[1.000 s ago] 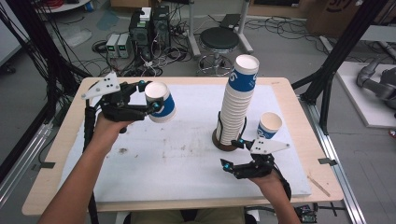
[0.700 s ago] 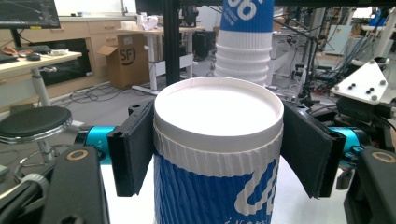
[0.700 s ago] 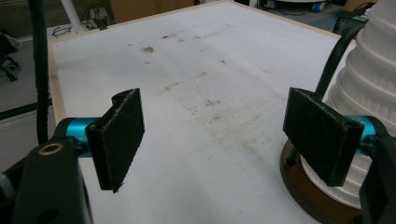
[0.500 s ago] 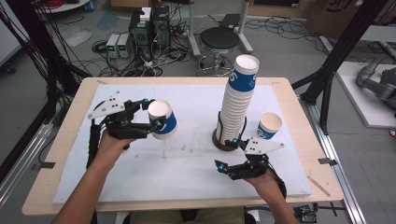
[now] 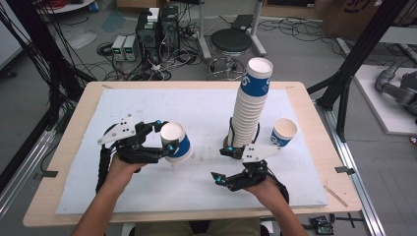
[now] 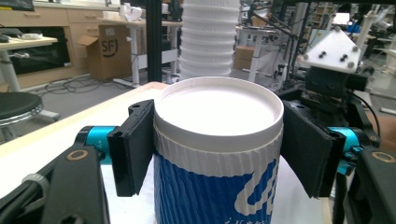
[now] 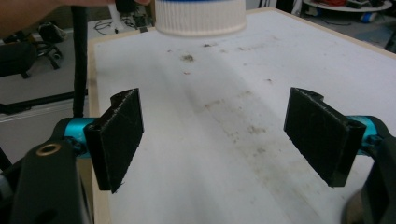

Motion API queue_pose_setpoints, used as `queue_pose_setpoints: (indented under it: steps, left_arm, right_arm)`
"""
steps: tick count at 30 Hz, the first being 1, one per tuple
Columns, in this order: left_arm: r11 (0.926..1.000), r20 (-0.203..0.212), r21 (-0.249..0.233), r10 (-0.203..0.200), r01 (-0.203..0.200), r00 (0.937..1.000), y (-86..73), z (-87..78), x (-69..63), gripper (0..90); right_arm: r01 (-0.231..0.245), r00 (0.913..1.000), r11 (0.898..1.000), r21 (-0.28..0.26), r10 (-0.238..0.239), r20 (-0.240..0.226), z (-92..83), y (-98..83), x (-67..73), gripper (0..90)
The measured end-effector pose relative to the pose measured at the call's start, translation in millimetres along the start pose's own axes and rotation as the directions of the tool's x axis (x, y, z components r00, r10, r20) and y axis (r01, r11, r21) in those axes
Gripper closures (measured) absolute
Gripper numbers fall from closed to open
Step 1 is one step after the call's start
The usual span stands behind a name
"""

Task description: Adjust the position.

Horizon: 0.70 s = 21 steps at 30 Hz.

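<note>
Blue-and-white ribbed paper cup (image 5: 176, 142), held upright in the left gripper (image 5: 164, 140) just above the white foam surface (image 5: 147, 196), left of centre; its fingers (image 6: 133, 147) are clamped on the cup's wall just under the rolled rim. Tall stack of nested blue-and-white paper cups (image 5: 251, 105), standing right of centre, rises well above the held cup, leaning slightly. Second single blue-and-white paper cup (image 5: 283, 132) stands upright just right of the stack. Right gripper (image 5: 222, 166), near the stack's base, holds nothing; its fingers (image 7: 116, 140) have just been opening and stand wide apart. The step in hand appears to be setting the held cup down: it is best kept level, lowered until the base seats flat, then released. White lettering on the cups' blue bands is too small to read; a cardboard box (image 6: 109, 49) behind reads "SF".
</note>
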<state>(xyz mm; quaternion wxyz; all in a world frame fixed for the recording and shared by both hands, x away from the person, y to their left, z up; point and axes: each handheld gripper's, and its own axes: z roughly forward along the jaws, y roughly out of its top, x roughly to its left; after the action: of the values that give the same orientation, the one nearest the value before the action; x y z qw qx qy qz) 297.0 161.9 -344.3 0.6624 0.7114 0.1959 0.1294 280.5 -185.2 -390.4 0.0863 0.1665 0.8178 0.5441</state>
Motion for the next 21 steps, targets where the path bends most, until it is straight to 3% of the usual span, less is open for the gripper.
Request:
queue_pose_setpoints:
  steps: [11, 21]
  left_arm:
    - [0.9998, 0.043, 0.013, -0.013, 0.013, 0.999, -13.3, -1.1, -6.7, 30.4]
    - [0.9997, 0.1, 0.024, 0.001, -0.003, 0.995, -17.0, 3.4, -11.1, 30.3]
  right_arm:
    - [0.043, 0.9969, 0.999, 0.002, -0.043, -0.065, 30.9, 11.1, -0.2, 20.3]
    - [0.063, 0.9911, 0.998, -0.004, -0.063, -0.117, 44.0, 16.9, -2.0, 20.2]
